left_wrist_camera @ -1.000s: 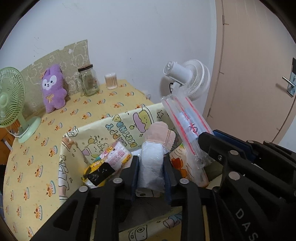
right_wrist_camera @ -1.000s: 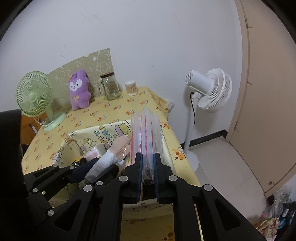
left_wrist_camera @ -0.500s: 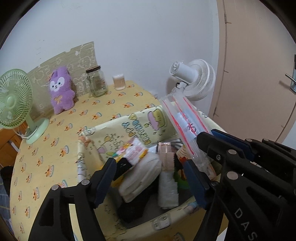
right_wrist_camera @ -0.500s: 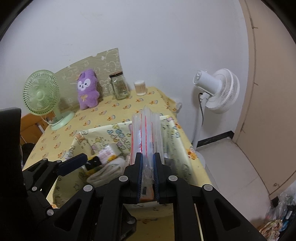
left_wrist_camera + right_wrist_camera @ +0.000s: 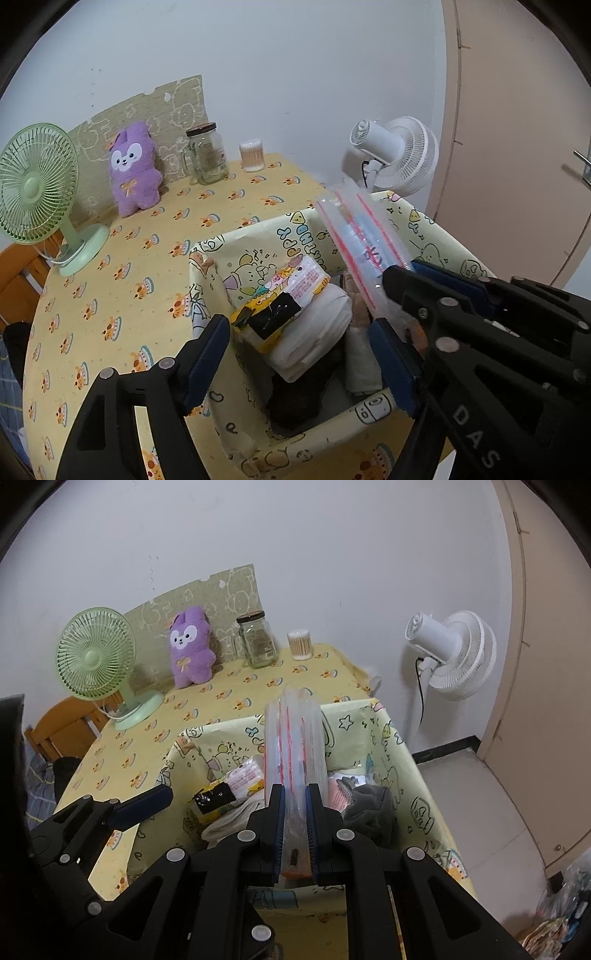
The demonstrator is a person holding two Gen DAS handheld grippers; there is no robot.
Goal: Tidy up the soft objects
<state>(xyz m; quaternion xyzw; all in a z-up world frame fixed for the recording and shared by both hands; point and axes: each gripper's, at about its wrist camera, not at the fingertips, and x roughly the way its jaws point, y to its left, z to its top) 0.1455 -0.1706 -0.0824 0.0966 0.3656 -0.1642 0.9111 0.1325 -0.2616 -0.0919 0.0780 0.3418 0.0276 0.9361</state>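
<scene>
A yellow cartoon-print fabric bin [image 5: 258,236] [image 5: 373,734] stands on the table's near right corner. It holds a white roll [image 5: 314,332], a yellow and pink packet [image 5: 280,299] [image 5: 229,790], a pale wrapped bundle [image 5: 364,358] and grey cloth [image 5: 369,805]. My left gripper [image 5: 299,354] is open and empty above the bin. My right gripper [image 5: 295,805] is shut on a clear zip bag with red seal lines [image 5: 293,734] [image 5: 362,243], held upright over the bin.
A purple plush toy [image 5: 135,170] [image 5: 192,650], a glass jar [image 5: 207,155], a cotton swab tub [image 5: 252,155] and a green desk fan [image 5: 37,184] stand at the back of the yellow tablecloth [image 5: 129,258]. A white floor fan [image 5: 450,653] and a door are at right.
My left gripper opened and let go of the pale wrapped bundle, which now lies in the bin, then drew back. My right gripper kept hold of the zip bag.
</scene>
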